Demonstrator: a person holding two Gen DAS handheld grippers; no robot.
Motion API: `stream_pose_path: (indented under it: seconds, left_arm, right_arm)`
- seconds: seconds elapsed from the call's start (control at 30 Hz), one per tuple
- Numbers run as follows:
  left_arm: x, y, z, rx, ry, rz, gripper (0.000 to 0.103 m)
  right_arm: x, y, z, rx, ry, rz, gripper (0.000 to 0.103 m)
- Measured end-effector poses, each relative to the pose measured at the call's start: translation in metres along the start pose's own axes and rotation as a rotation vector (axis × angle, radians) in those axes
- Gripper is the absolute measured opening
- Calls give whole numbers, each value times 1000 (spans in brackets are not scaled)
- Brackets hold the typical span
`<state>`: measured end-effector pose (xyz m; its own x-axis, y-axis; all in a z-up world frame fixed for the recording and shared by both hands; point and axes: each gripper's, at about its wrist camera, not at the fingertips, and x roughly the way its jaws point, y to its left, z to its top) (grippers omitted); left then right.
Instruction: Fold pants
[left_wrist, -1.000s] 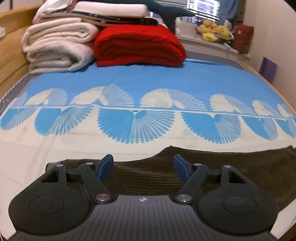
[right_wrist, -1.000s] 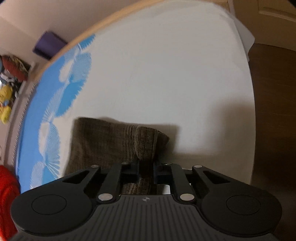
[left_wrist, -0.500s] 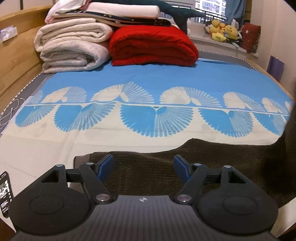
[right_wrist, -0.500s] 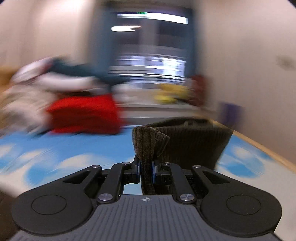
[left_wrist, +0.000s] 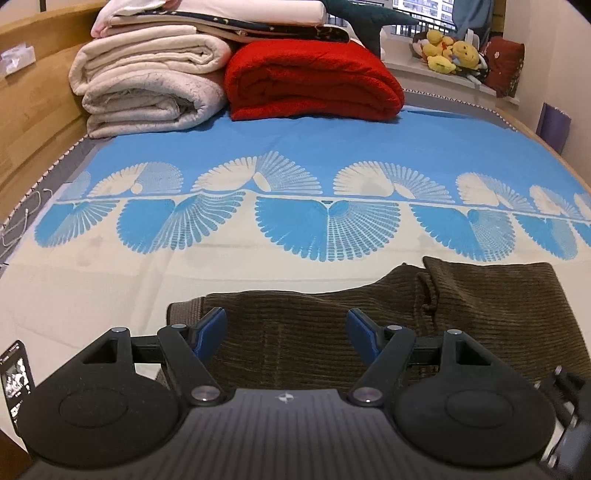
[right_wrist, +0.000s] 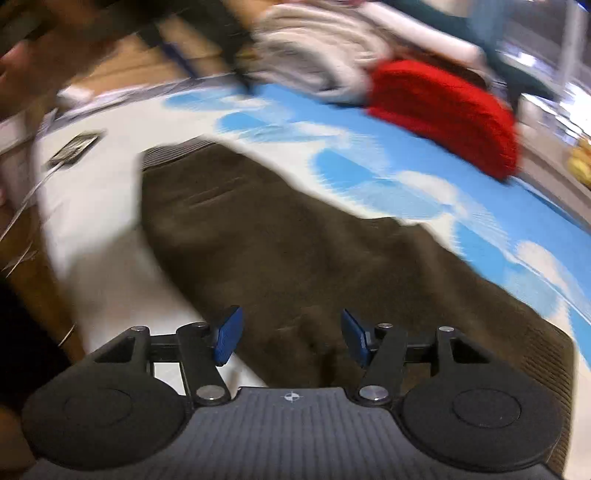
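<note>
Right gripper (right_wrist: 291, 338) jaws are opening, nothing pinched, just over the brown pants (right_wrist: 295, 258) doubled on the bed (left_wrist: 110, 288); left gripper (left_wrist: 286, 332) hovers wide open, probably ready to smooth the fold.

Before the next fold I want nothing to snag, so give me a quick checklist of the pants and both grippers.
1. Right gripper free of cloth: ok, jaws opening, pads apart, nothing pinched.
2. Left gripper open: ok, empty above the pants.
3. Pants doubled over: ok, folded layer on top.
4. Folded edges aligned: cannot tell, right view blurred.
5. Phone clear of the pants: ok, at the bed edge.
</note>
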<state>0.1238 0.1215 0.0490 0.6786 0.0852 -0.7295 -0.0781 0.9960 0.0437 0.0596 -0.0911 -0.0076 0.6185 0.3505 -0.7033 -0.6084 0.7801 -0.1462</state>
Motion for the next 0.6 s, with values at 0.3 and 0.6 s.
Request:
stream_pose_path:
  seconds: [0.3, 0.6]
  left_arm:
    - [1, 3, -1, 0, 11, 3, 77]
    - [3, -2, 1, -1, 15, 0, 77]
  right_arm:
    - [36, -8, -7, 27, 87, 59, 15]
    - [1, 20, -20, -296, 44, 142, 10]
